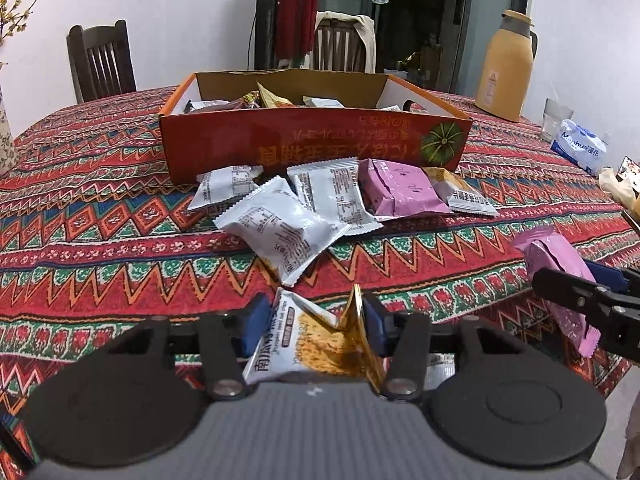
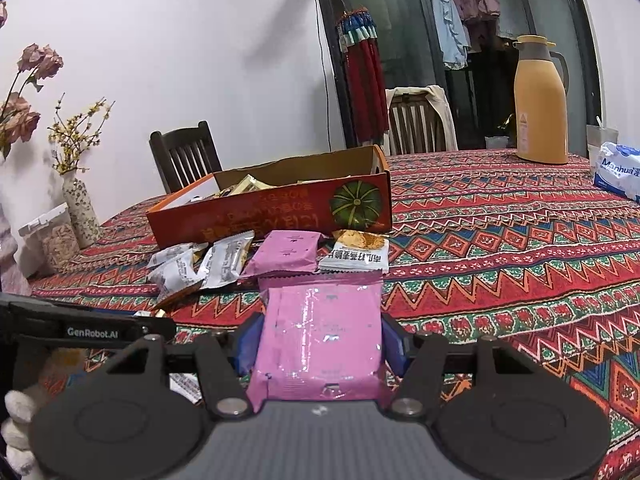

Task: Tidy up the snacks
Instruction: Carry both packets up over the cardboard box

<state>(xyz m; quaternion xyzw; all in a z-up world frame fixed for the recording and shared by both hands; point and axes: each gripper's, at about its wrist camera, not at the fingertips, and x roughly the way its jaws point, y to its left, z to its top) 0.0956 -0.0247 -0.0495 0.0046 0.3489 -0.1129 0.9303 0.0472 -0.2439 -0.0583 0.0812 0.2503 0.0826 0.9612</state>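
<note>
My left gripper [image 1: 316, 320] is shut on a white-and-gold snack packet [image 1: 312, 354], which buckles between the blue pads just above the patterned tablecloth. My right gripper [image 2: 320, 332] is shut on a pink packet [image 2: 320, 344]; the left wrist view shows that packet [image 1: 552, 256] at the right edge. Ahead stands an open orange cardboard box [image 1: 312, 140] with several snacks inside. Against its front wall lie loose white packets [image 1: 280, 228], another pink packet [image 1: 400, 194] and a white-and-gold one [image 2: 356, 256].
At the table's far right stand a tan thermos jug [image 1: 506, 66], a glass [image 1: 556, 120] and a tissue pack [image 1: 580, 150]. Two wooden chairs [image 1: 102, 60] line the far side. A flower vase [image 2: 80, 208] and a lidded container [image 2: 56, 240] sit far left.
</note>
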